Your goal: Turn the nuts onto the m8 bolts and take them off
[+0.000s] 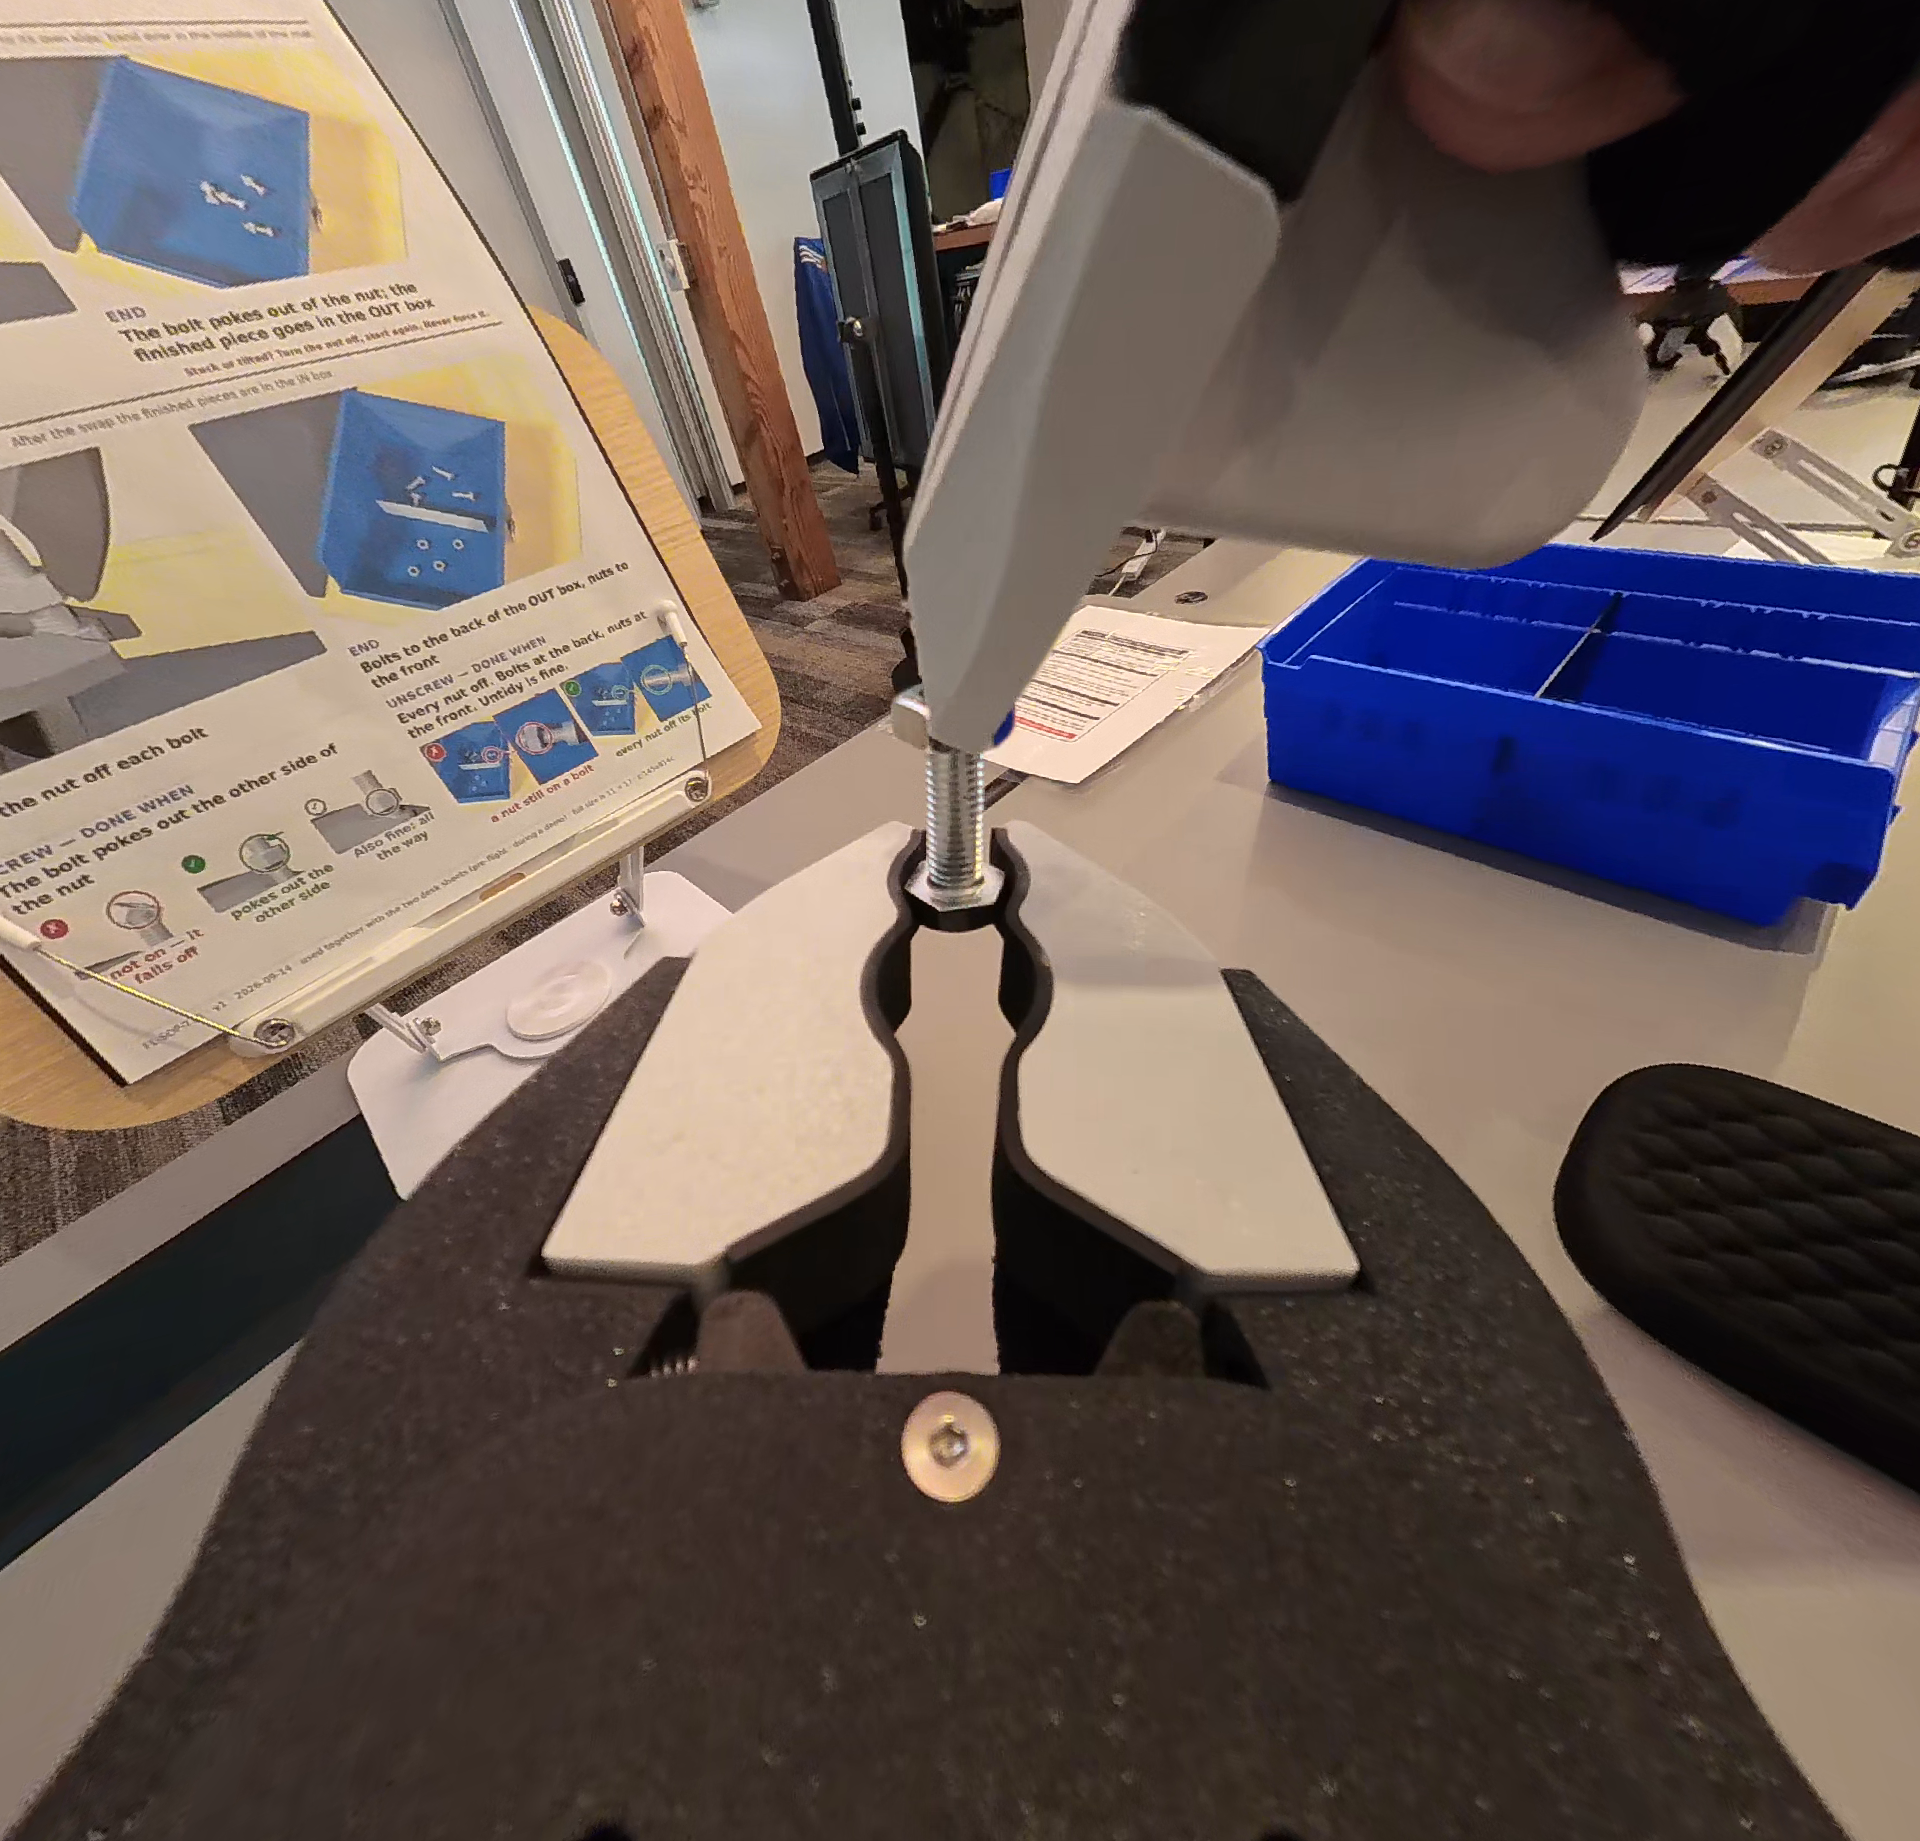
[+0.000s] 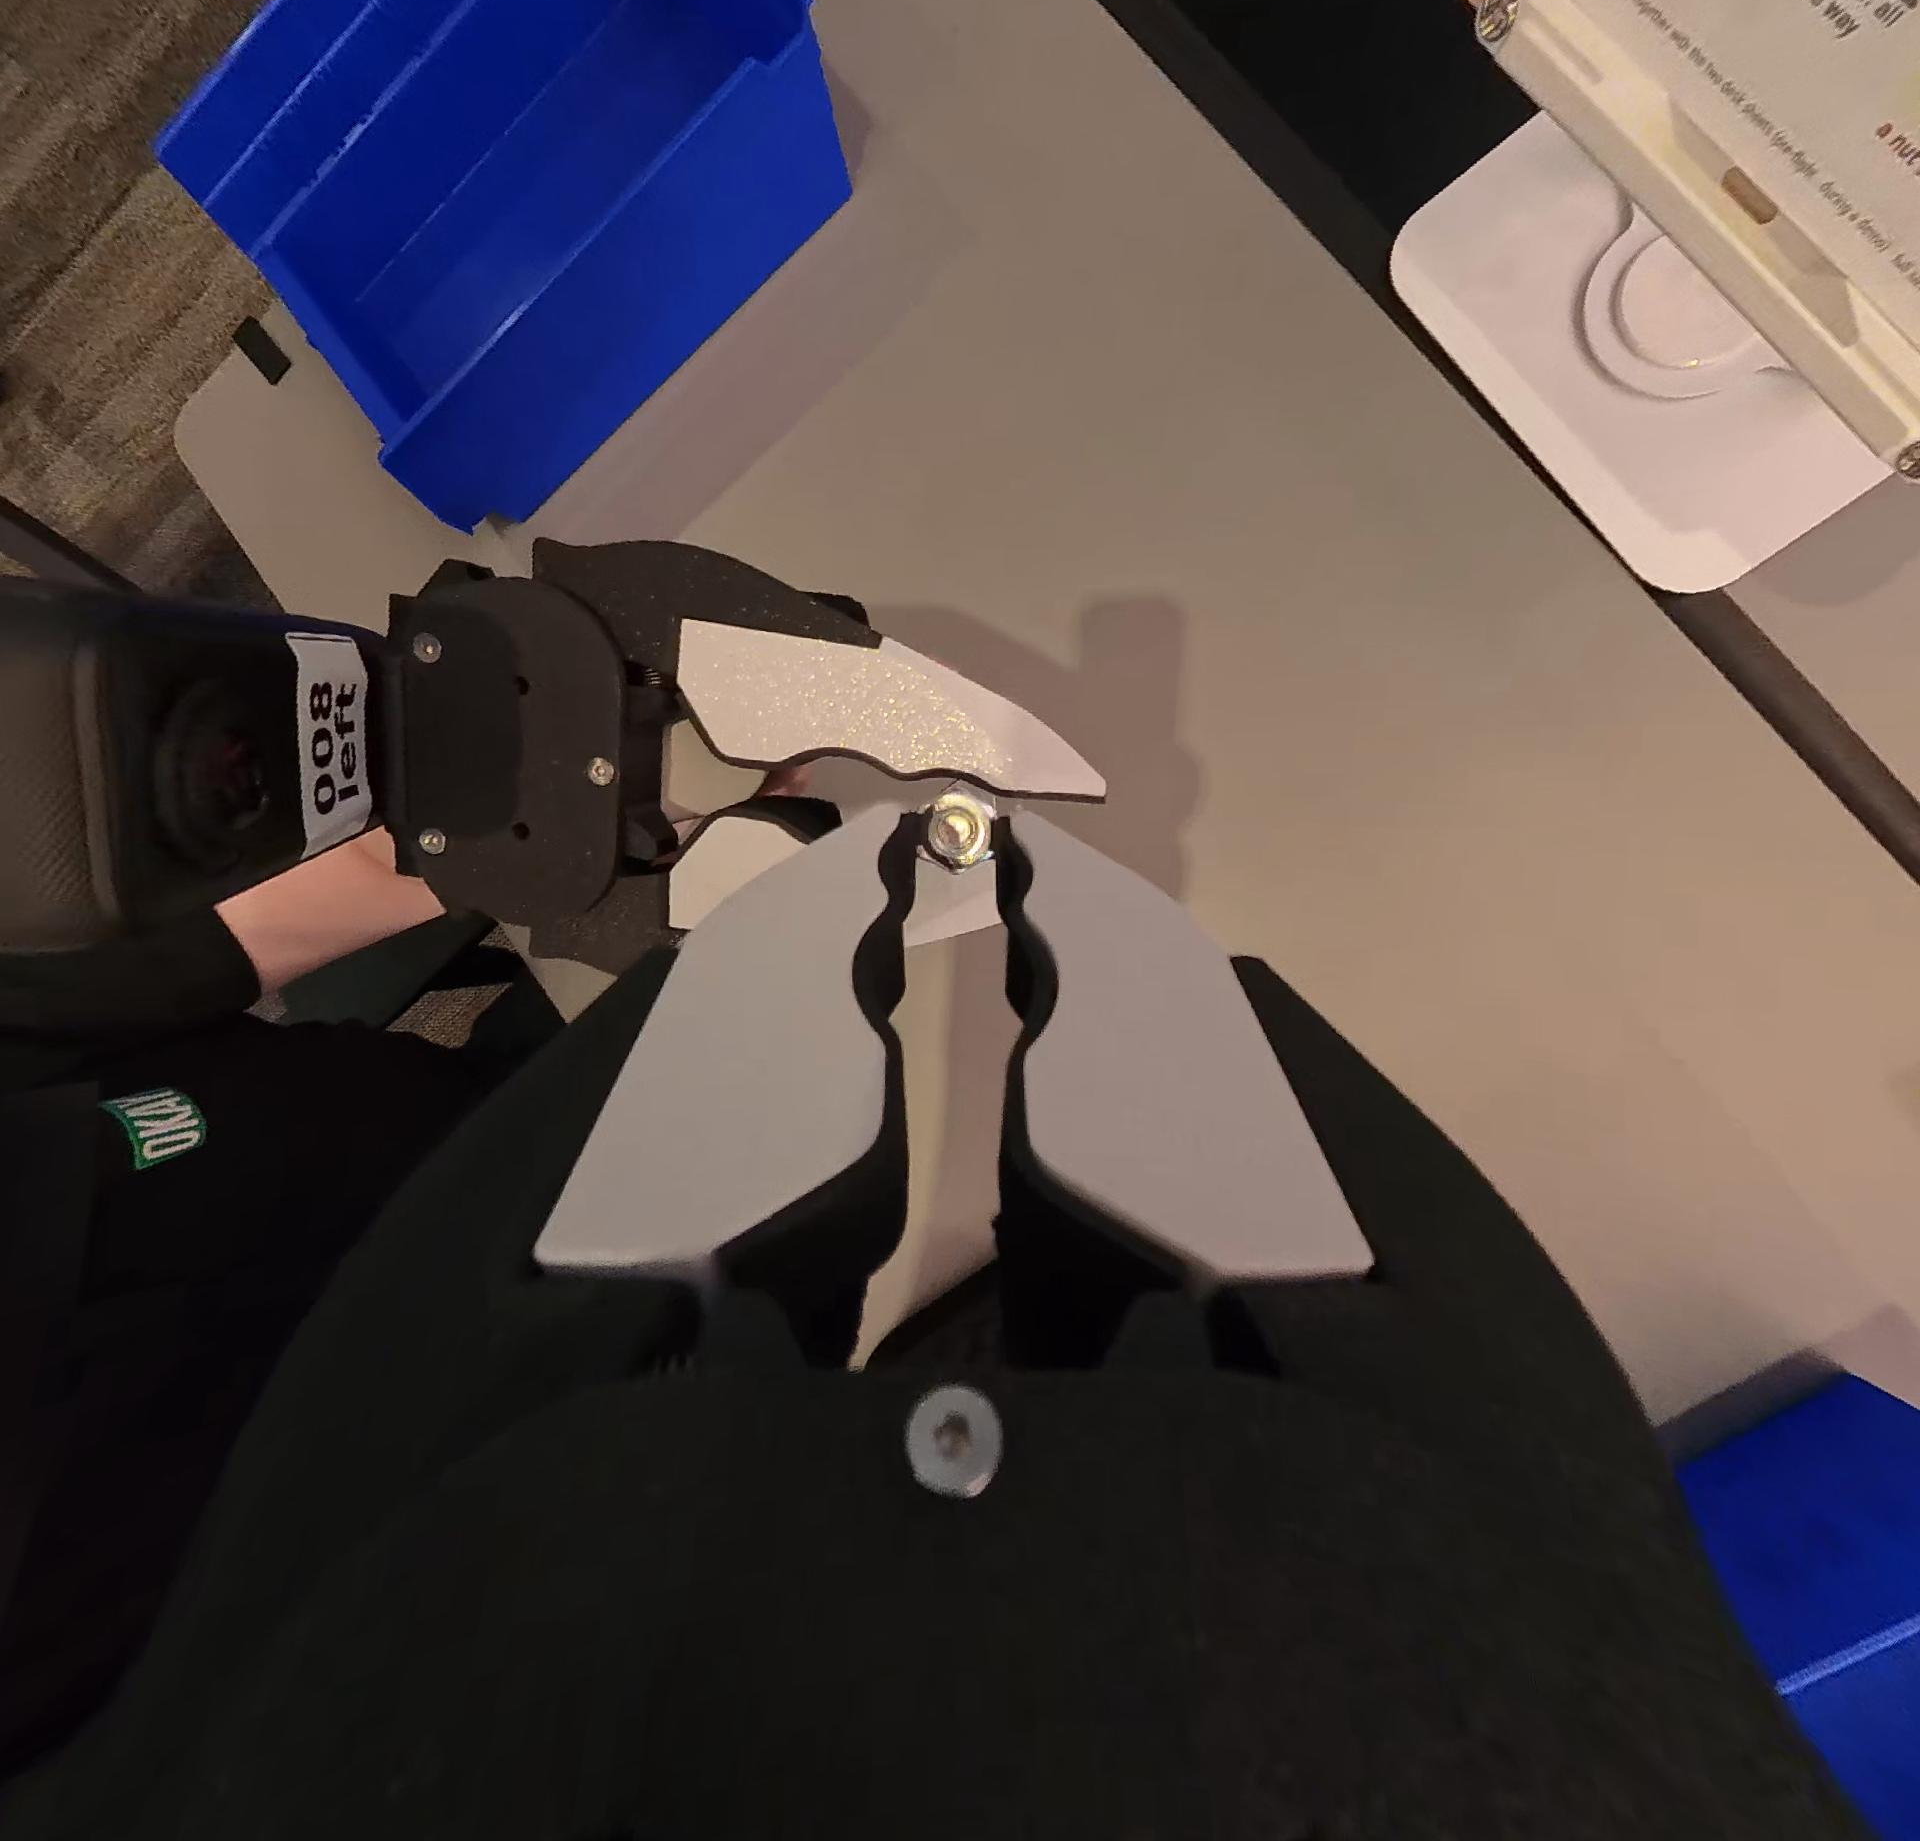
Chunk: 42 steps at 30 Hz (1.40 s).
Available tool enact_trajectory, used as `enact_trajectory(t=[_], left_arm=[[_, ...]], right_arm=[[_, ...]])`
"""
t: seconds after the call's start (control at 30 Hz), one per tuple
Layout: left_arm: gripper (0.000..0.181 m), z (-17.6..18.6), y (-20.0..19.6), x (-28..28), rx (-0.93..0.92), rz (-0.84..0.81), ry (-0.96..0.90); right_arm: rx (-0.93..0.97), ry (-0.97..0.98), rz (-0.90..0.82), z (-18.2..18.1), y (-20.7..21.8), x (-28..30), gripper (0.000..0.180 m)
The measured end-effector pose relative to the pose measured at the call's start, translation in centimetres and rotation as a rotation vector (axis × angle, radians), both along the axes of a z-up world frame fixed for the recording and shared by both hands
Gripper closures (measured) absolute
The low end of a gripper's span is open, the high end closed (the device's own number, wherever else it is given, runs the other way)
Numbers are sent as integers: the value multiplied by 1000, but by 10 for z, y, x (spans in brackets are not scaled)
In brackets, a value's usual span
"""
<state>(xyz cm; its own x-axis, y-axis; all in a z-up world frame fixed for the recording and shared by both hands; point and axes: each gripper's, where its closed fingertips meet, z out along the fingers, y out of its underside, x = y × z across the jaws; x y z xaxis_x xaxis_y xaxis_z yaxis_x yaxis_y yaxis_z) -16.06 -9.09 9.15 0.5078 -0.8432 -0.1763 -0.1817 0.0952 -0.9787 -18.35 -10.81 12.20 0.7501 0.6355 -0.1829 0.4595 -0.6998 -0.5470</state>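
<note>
In the left wrist view my left gripper (image 1: pixel 954 861) is shut on a silver hex nut (image 1: pixel 954 892) threaded on the lower end of an upright bolt (image 1: pixel 954 804). My right gripper (image 1: pixel 948 726) comes down from above and is shut on the bolt's head (image 1: pixel 912 716). In the right wrist view my right gripper (image 2: pixel 958 827) looks straight down onto the bolt head (image 2: pixel 958 835) clamped at its fingertips. The left gripper reaches in from the left, with one grey finger (image 2: pixel 883 721) beside the bolt. Both hold the piece above the grey table (image 1: pixel 1403 1012).
A blue divided bin (image 1: pixel 1590 742) stands at the right of the table, and a blue bin (image 2: pixel 499 212) at a table corner. An instruction sheet on a stand (image 1: pixel 312 544) with a white base (image 2: pixel 1621 389) is at the left. A paper sheet (image 1: pixel 1122 700) and a black padded armrest (image 1: pixel 1745 1251) are nearby. Tip to tip, the grippers are about 4 cm apart.
</note>
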Motion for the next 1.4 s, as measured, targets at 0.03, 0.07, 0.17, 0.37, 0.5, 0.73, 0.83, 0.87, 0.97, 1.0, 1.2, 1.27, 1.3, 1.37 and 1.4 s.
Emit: enact_trajectory(t=[0.03,0.07,0.17,0.37,0.5,0.73,0.83,0.87,0.97,1.0,1.2,1.27,1.3,1.37,1.4], left_arm=[[169,0,-1,0,2,0,1],[169,1,-1,0,5,1,0],[169,2,-3,-1,9,-8,5],[169,0,-39,9,-54,-327,55],[169,-3,-90,5,-140,-666,108],[169,0,-161,-13,-326,-1133,105],[169,3,-180,-23,-422,-1303,84],[169,5,-186,-27,-457,-1359,74],[169,8,-200,-37,-533,-1505,56],[169,9,-204,-40,-547,-1546,52],[169,12,-209,-41,-533,-1570,38],[169,12,-209,-41,-537,-1568,37],[169,12,-209,-41,-541,-1573,37],[169,11,-211,-41,-544,-1579,44],[169,11,-211,-40,-542,-1576,48]], right_arm=[[-7,3,3,0,-1,0,166],[-8,6,7,1,-1,0,166],[6,-9,58,2,-3,-1,166],[76,-160,443,2,-32,5,166],[161,-124,745,2,-72,1,166],[268,-45,1031,2,-125,-7,166],[275,-7,1094,4,-139,-12,166],[281,1,1114,5,-143,-14,166],[288,15,1165,6,-153,-19,166],[293,23,1182,6,-157,-22,166],[301,53,1185,9,-160,-23,166],[302,59,1183,9,-160,-23,166],[298,59,1184,9,-160,-23,166],[287,50,1190,8,-162,-23,166],[283,45,1193,7,-162,-22,166]])
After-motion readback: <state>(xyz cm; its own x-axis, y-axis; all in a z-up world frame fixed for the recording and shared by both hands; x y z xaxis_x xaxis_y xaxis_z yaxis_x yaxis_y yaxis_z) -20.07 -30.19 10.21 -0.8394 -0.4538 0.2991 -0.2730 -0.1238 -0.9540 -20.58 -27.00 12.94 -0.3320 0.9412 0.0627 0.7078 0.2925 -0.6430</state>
